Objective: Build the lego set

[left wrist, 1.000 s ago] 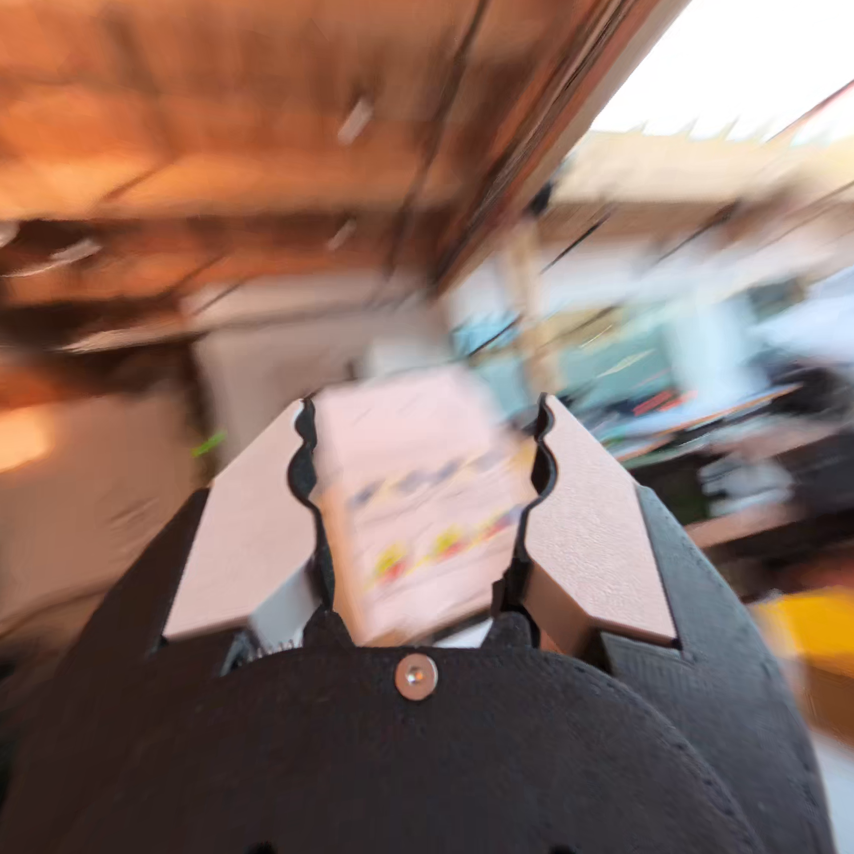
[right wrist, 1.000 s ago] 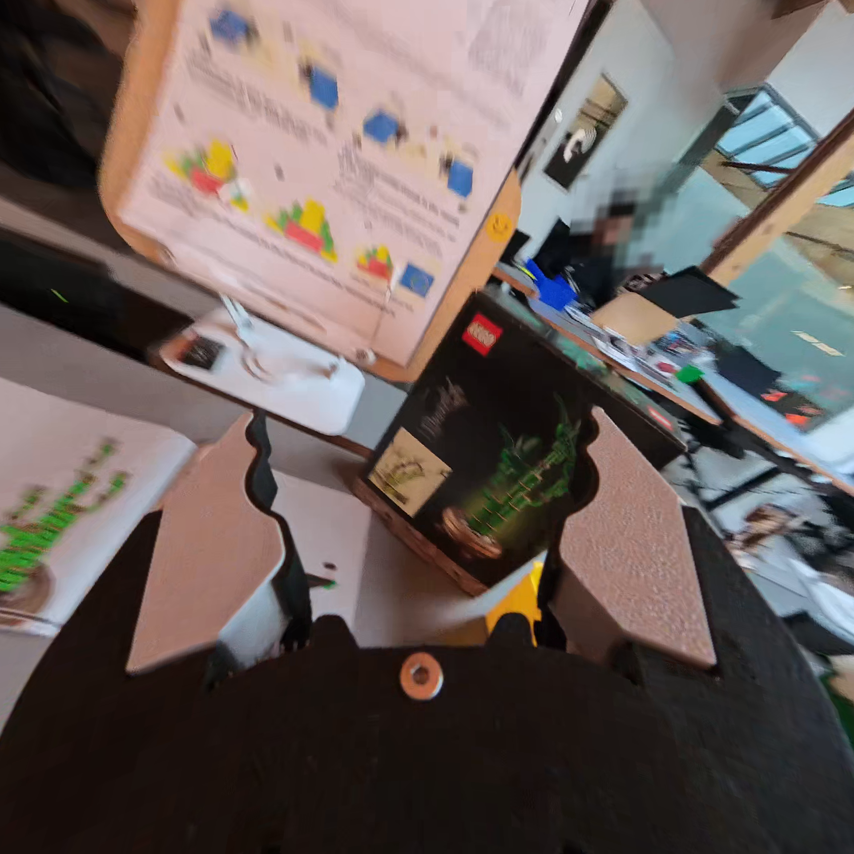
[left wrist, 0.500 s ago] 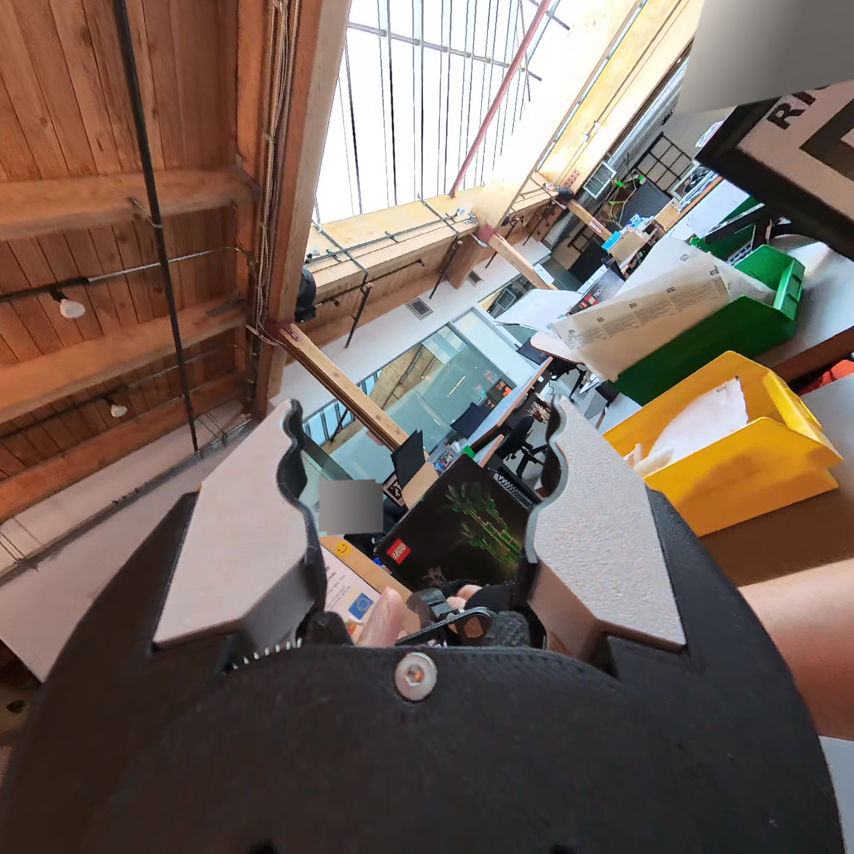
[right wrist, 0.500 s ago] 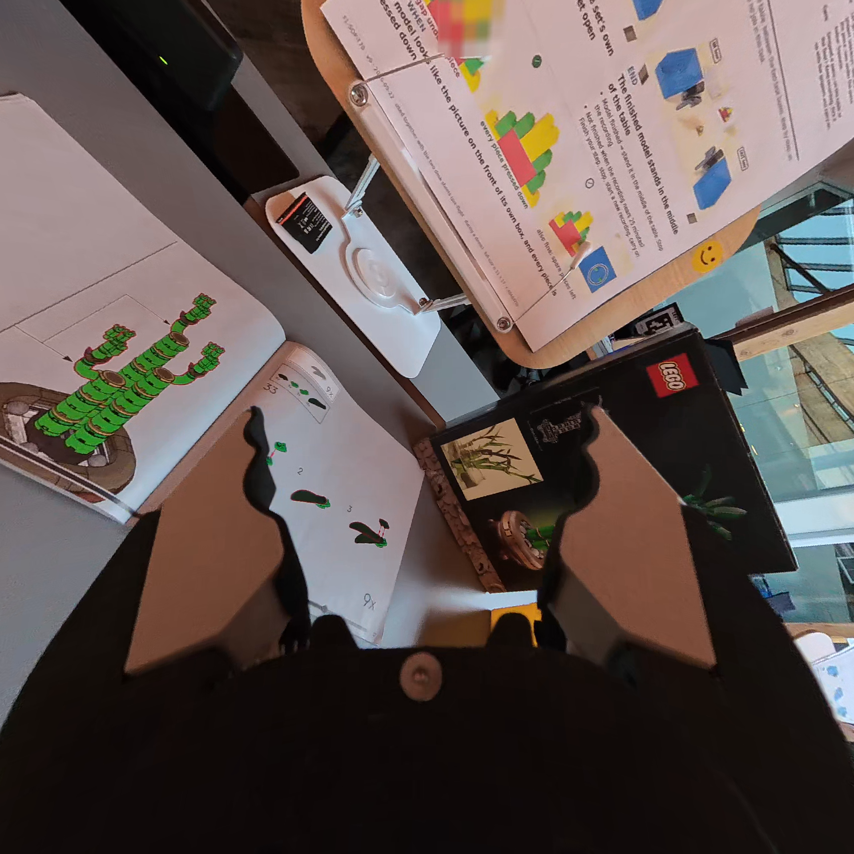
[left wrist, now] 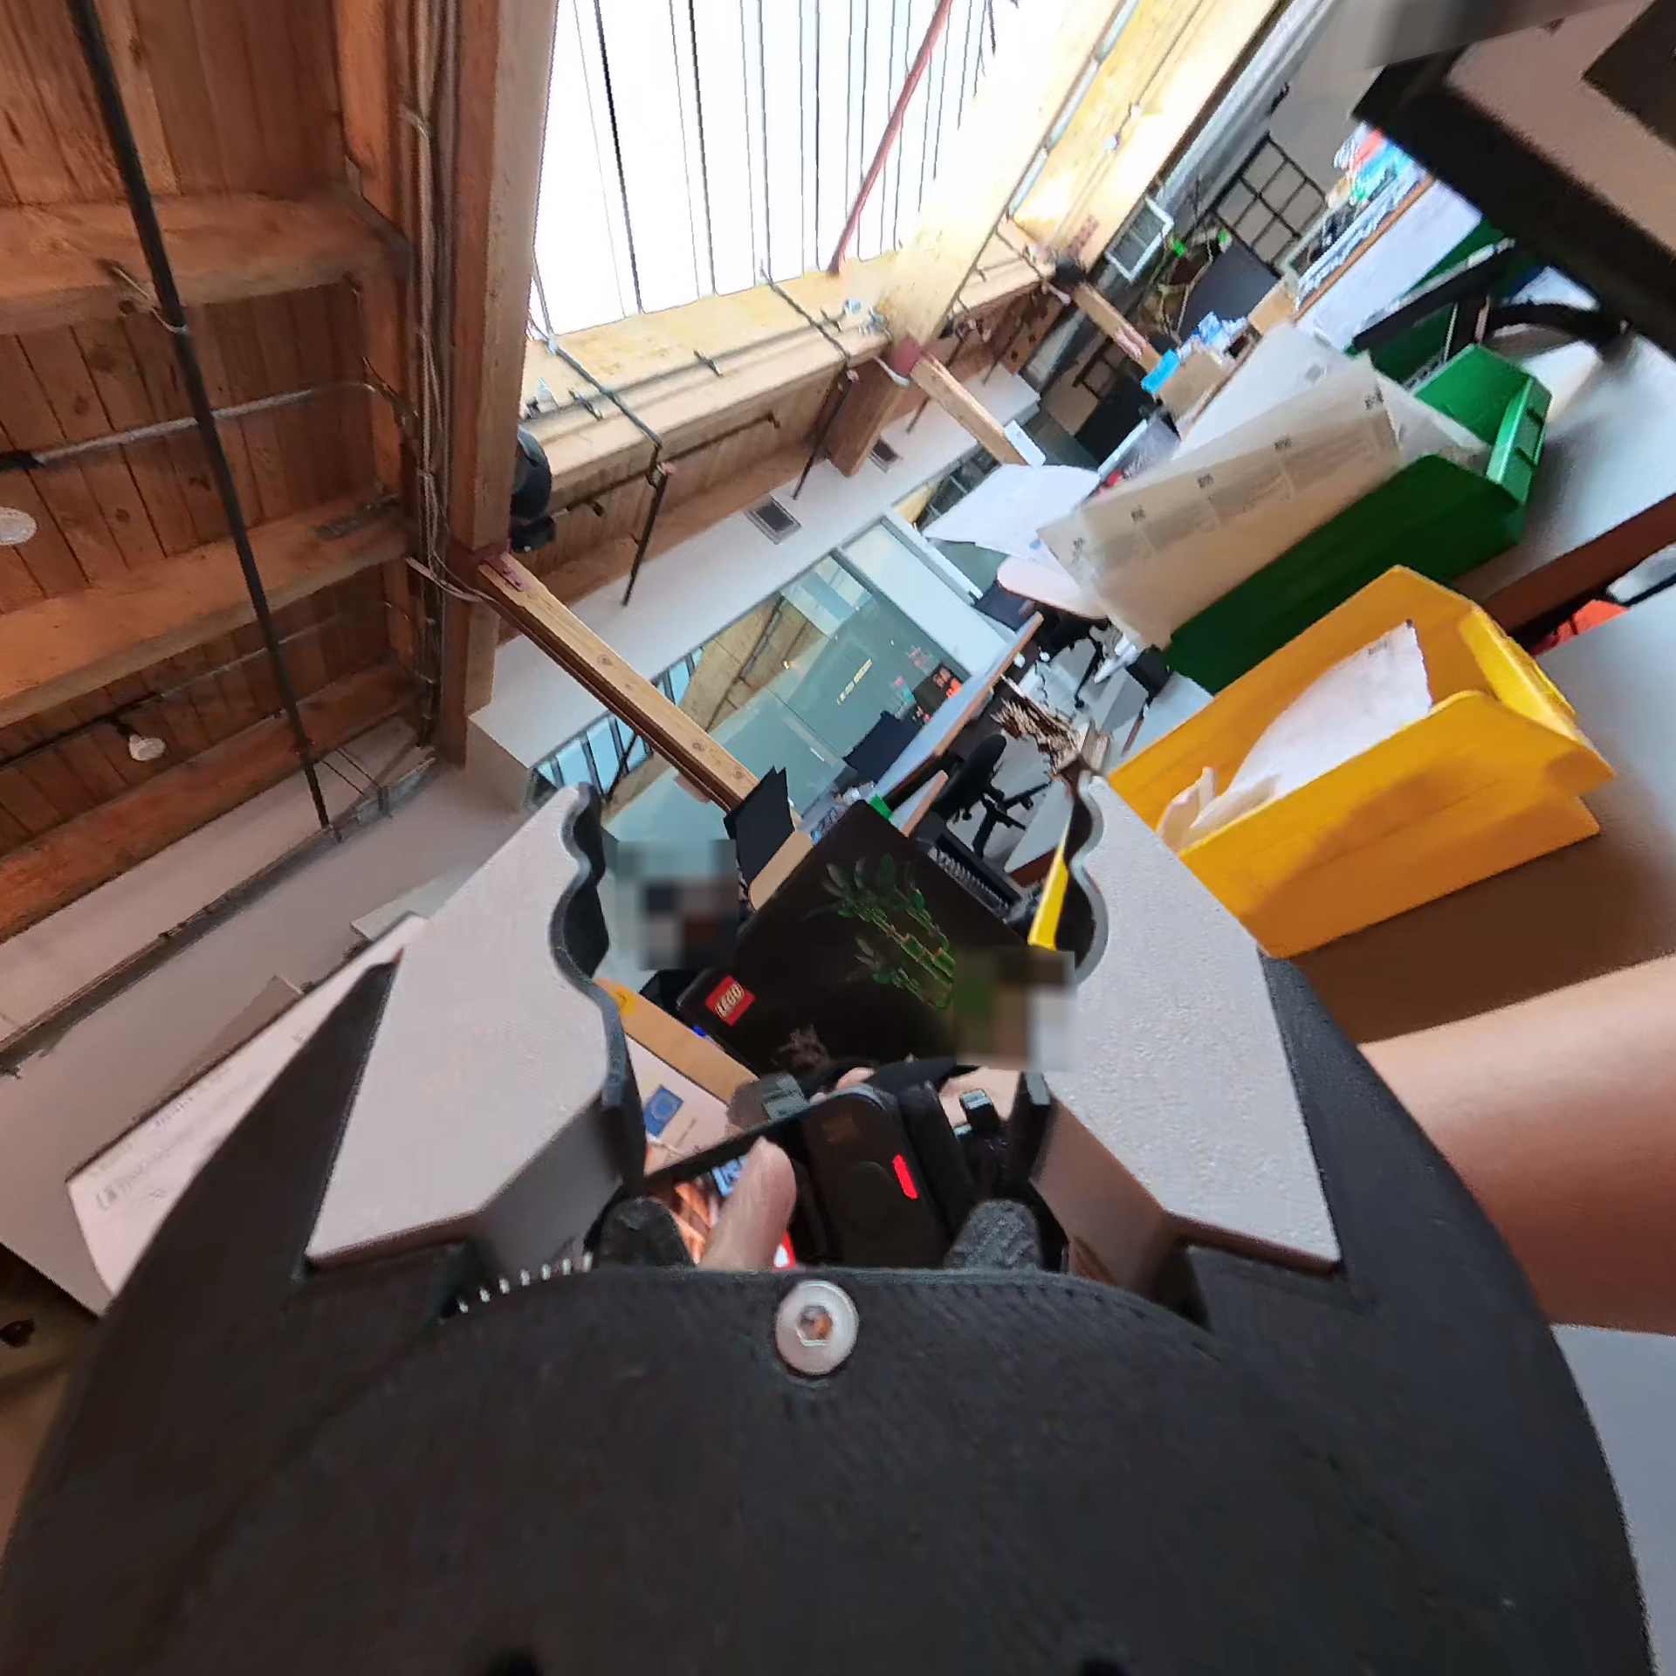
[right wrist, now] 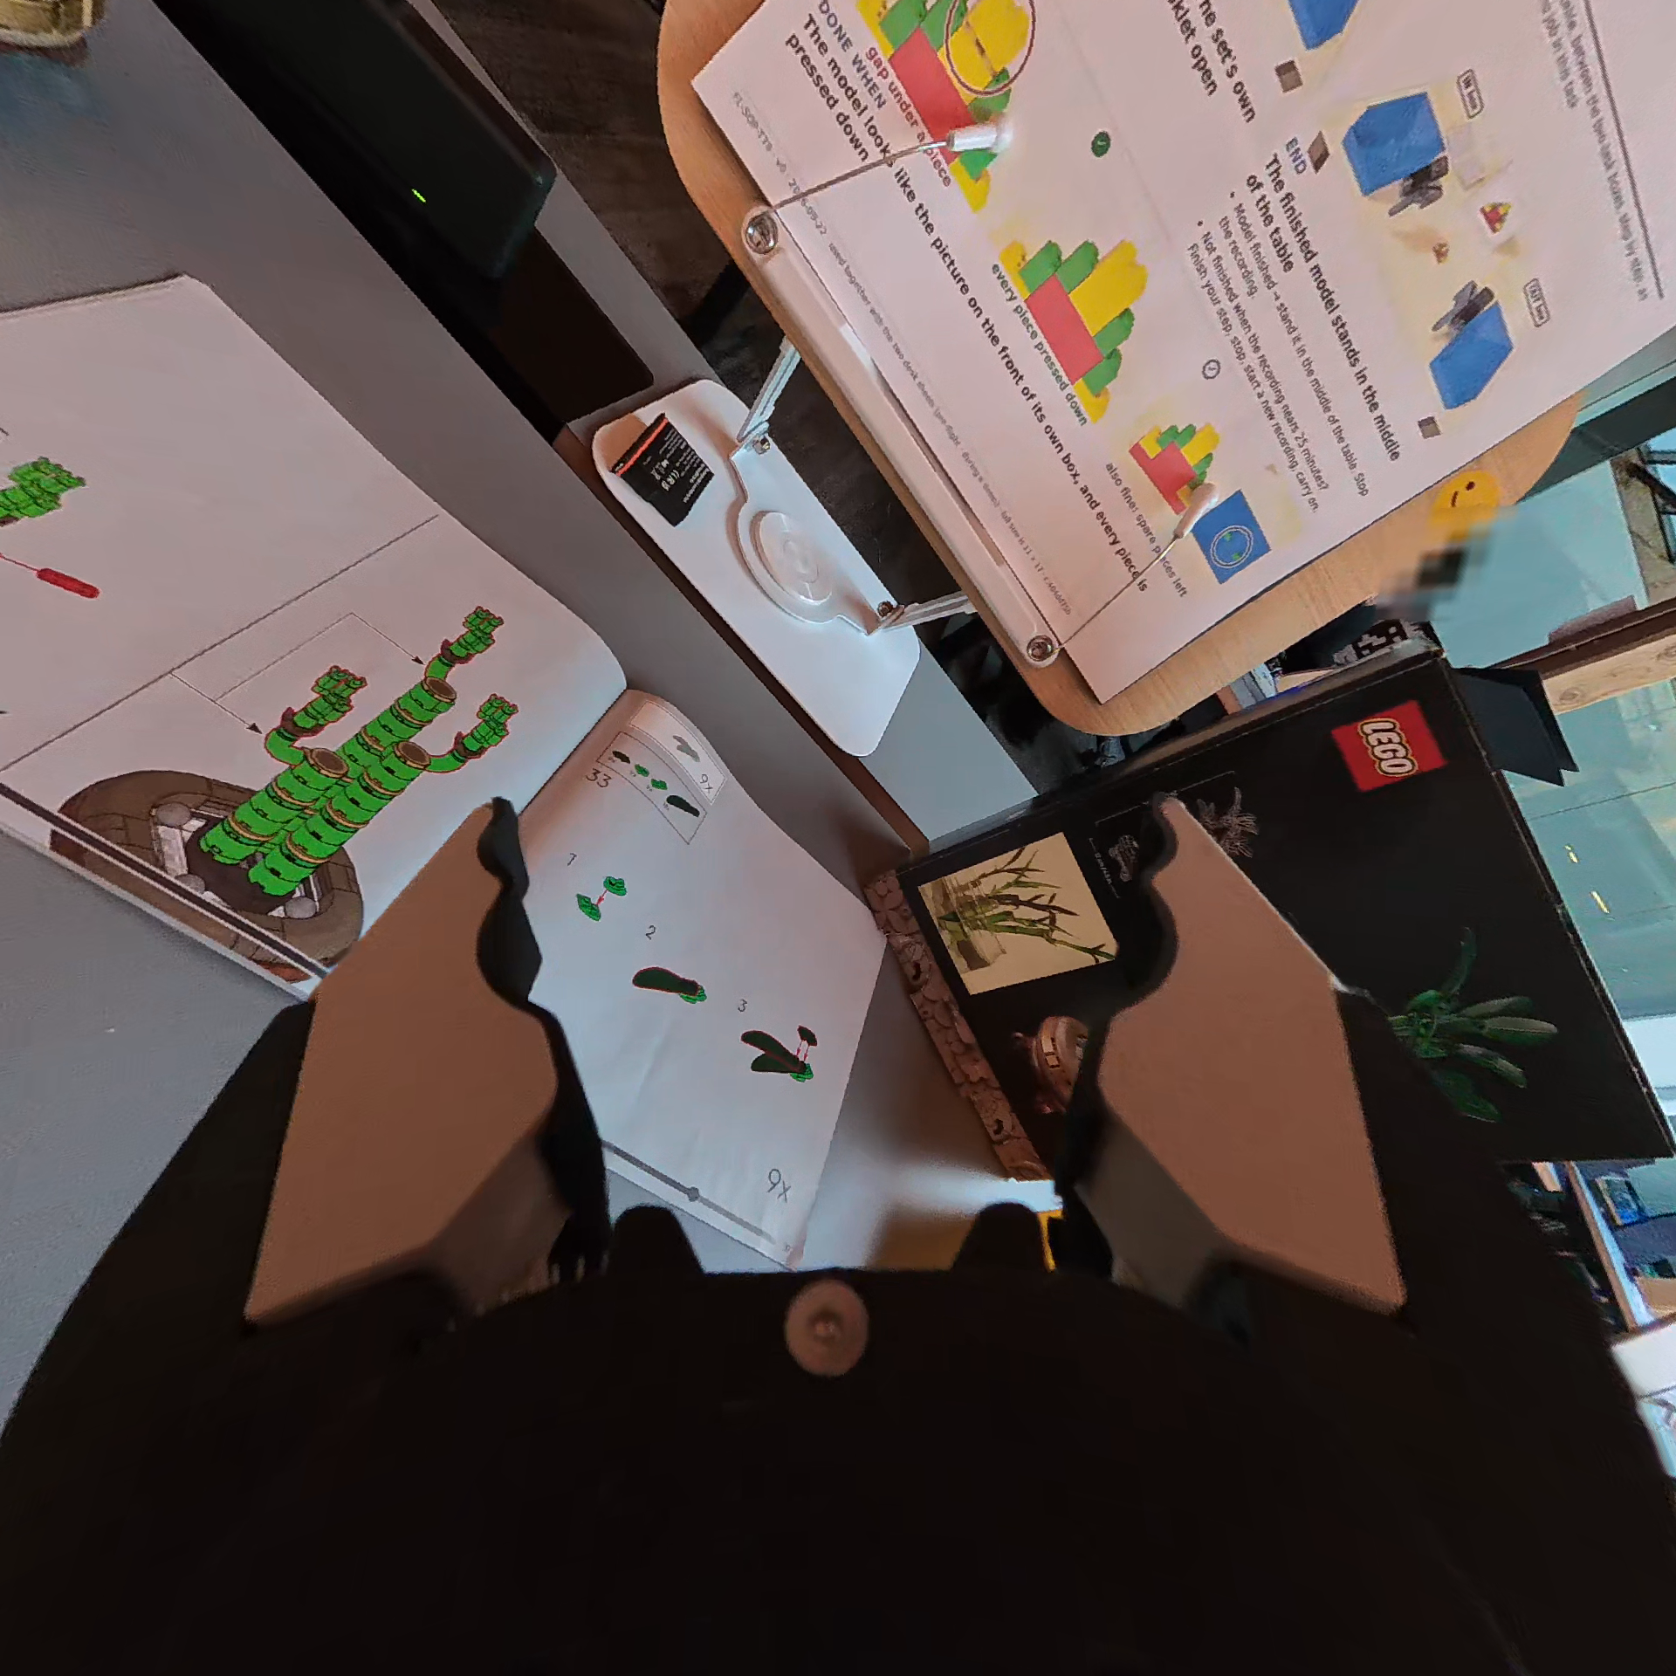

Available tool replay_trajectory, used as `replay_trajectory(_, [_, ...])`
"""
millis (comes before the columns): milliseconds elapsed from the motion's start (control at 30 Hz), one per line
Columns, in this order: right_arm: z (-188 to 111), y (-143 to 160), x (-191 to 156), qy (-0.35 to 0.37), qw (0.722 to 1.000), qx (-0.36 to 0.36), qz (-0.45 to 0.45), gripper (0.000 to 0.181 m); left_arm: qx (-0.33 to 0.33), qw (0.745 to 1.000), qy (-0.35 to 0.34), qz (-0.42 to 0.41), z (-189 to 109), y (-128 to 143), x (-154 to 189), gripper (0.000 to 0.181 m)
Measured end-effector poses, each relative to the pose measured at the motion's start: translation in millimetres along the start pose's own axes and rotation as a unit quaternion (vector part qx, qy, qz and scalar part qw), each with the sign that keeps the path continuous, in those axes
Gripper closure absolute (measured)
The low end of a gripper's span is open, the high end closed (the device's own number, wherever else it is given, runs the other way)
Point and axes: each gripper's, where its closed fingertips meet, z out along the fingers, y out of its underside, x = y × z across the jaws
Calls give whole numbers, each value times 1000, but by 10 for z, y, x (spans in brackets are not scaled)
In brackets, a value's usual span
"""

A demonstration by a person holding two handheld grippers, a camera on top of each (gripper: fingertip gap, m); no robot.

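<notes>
The open instruction booklet [right wrist: 272,562] lies at the bench's left, the black set box [right wrist: 1342,916] standing at its far right edge. Both the left gripper [left wrist: 830,884] and right gripper [right wrist: 830,893] gape empty. Best read the leaf step first; no bricks show. A document stand [right wrist: 798,571] crowds the far edge.

Right gripper [right wrist: 830,830]: jaws apart, empty, above open booklet [right wrist: 272,580] (green plant diagrams) on grey table [right wrist: 109,1025]. Black box [right wrist: 1360,907] beside it; sheet [right wrist: 1179,272] on white stand [right wrist: 798,562] behind.
</notes>
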Motion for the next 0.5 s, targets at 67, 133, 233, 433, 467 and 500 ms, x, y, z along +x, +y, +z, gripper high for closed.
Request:
replay_trajectory(67, [20,33,-29,-8,1000,-8,2,50,-7,1000,1,-6,13,63,10,78])
replay_trajectory(133, [35,41,-39,-9,1000,-7,-3,50,6,1000,-7,-6,-11,0,-32,78])
replay_trajectory(233, [38,24,-70,-14,1000,-3,-4,50,30,999,-17,-16,-74,-188,-119,78])
replay_trajectory(433, [114,72,-36,-10,1000,1,-1,51,52,997,-43,-33,-202,-489,-320,80])
replay_trajectory(467, [155,112,21,-1,1000,0,0,51,41,997,-45,-51,-194,-502,-342,80])
replay_trajectory(500, [204,177,107,12,1000,-3,1,51,17,996,-50,-77,-167,-476,-365,81])
